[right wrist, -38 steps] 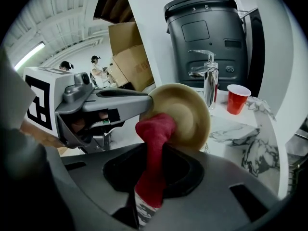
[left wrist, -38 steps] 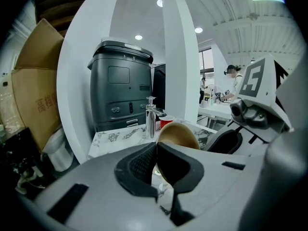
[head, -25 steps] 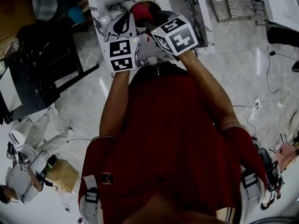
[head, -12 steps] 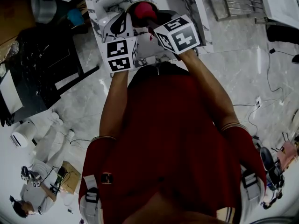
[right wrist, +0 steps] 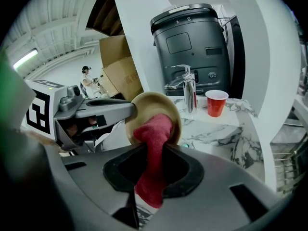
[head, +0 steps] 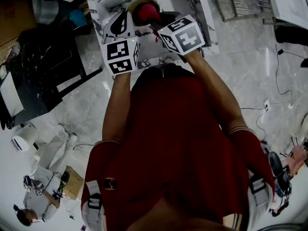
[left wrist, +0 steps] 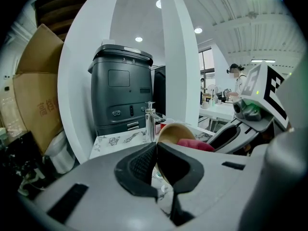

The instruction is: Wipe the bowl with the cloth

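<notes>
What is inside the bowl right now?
The red cloth, pinched by the right gripper, presses against the inside of the bowl. The surface beneath it is hidden.

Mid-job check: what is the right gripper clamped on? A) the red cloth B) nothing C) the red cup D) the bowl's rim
A: the right gripper pinches the red cloth, its end against the bowl that the left gripper holds.
</notes>
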A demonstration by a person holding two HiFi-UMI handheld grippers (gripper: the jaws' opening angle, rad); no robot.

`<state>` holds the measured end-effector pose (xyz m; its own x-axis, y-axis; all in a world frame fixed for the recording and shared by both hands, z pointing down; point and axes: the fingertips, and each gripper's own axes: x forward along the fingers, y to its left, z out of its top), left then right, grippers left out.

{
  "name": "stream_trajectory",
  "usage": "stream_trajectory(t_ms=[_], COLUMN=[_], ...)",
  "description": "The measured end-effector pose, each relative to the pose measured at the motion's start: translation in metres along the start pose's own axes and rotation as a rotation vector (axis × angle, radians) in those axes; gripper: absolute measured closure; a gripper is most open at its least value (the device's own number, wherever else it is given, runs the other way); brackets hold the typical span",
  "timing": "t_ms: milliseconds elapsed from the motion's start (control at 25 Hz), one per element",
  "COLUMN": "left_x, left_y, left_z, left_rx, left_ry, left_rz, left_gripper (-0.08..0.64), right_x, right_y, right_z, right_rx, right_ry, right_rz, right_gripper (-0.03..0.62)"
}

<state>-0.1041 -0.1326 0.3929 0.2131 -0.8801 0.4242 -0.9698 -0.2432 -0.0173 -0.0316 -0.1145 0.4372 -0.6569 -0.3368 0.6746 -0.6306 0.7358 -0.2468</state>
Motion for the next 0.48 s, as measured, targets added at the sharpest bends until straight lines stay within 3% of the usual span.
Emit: stream_trajectory(t_ms=[480], left_x=[-0.004], left_y=[-0.008], left_z=[0.008], left_rx=[0.010], left_ry=[-0.023], left_rz=[-0.010], left_gripper=[0.545], right_x=[0.006], right_y=[0.014], right_z=[-0.001], right_rx=[-0.002], right_ry=[0.016], right_rz=[0.058], right_gripper=[0.510])
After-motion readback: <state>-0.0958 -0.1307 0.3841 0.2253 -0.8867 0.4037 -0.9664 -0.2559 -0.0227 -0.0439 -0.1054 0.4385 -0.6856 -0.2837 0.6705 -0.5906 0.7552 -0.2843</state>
